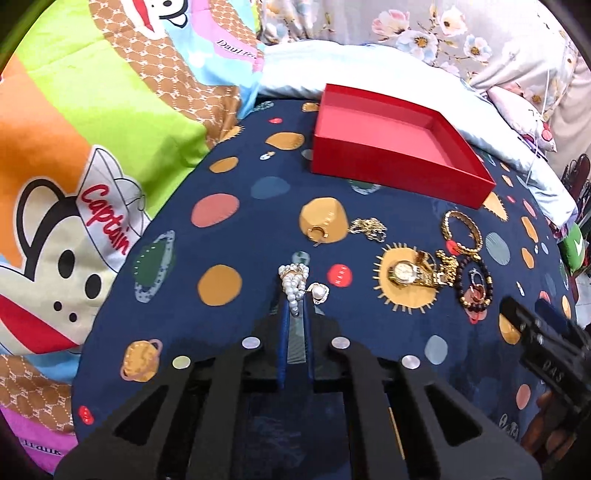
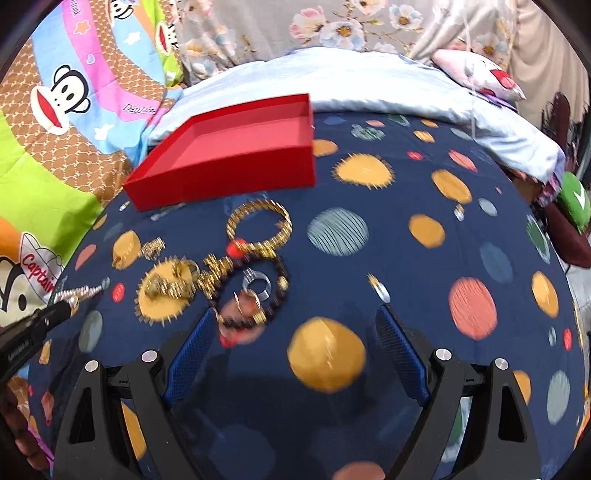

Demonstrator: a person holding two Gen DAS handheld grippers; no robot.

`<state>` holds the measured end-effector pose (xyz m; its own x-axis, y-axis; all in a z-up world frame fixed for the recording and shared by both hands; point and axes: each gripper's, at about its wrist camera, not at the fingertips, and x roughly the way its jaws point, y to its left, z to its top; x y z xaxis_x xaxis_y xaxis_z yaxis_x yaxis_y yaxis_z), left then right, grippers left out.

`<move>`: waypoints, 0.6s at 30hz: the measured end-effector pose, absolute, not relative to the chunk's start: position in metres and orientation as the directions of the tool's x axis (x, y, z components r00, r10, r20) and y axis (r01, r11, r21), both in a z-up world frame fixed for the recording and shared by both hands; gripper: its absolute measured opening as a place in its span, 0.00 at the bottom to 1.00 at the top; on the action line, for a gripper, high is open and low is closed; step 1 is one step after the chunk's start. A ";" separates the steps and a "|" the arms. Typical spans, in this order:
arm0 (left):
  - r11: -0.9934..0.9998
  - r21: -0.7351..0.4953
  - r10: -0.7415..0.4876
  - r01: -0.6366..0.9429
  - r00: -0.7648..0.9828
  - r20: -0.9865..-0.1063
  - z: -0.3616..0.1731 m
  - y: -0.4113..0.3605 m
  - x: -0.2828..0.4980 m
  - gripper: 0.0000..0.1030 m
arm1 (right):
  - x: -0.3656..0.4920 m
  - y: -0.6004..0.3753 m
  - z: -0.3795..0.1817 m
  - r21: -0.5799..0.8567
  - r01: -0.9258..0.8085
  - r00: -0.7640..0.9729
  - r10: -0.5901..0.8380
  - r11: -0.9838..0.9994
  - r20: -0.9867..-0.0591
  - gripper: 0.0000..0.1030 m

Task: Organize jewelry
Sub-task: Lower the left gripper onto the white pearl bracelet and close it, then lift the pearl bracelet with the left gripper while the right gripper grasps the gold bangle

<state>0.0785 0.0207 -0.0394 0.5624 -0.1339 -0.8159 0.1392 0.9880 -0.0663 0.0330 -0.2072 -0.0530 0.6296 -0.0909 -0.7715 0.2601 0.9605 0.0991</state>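
My left gripper (image 1: pixel 295 310) is shut on a white pearl strand (image 1: pixel 293 282), which bunches out past the blue fingertips just above the dark blue planet-print cloth (image 1: pixel 236 236). A pearl earring (image 1: pixel 318 293) lies just right of it. My right gripper (image 2: pixel 297 332) stands open over the cloth with nothing between its fingers. A dark bead bracelet (image 2: pixel 251 295) and a silver ring (image 2: pixel 256 284) lie by its left finger (image 2: pixel 195 347). Farther off lie a gold watch (image 1: pixel 402 273), a gold bangle (image 1: pixel 461 230), a gold chain (image 1: pixel 369 227) and a gold hoop (image 1: pixel 317 233). The pearl strand (image 2: pixel 79 292) also shows at the left edge of the right wrist view.
An empty red box (image 1: pixel 399 147) sits open at the far side of the cloth. A cartoon-monkey quilt (image 1: pixel 92 147) rises on the left. A pale blue blanket (image 2: pixel 332 81) and floral bedding (image 2: pixel 295 22) lie behind the box.
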 end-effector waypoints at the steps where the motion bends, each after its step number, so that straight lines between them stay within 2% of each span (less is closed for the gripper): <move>1: 0.988 -0.070 -0.135 0.136 0.562 -0.816 -0.040 0.023 0.080 0.06 | 0.038 -0.206 -0.051 0.096 0.256 0.634 -0.092 0.962 -0.768 0.83; 7: 0.987 -0.091 -0.152 0.134 0.559 -0.815 -0.040 0.029 0.083 0.06 | 0.081 -0.202 -0.050 0.062 0.230 0.640 -0.103 0.971 -0.762 0.83; 18: 0.985 -0.111 -0.164 0.129 0.559 -0.813 -0.041 0.035 0.087 0.06 | 0.125 -0.203 -0.075 0.057 0.241 0.586 -0.098 0.969 -0.804 0.83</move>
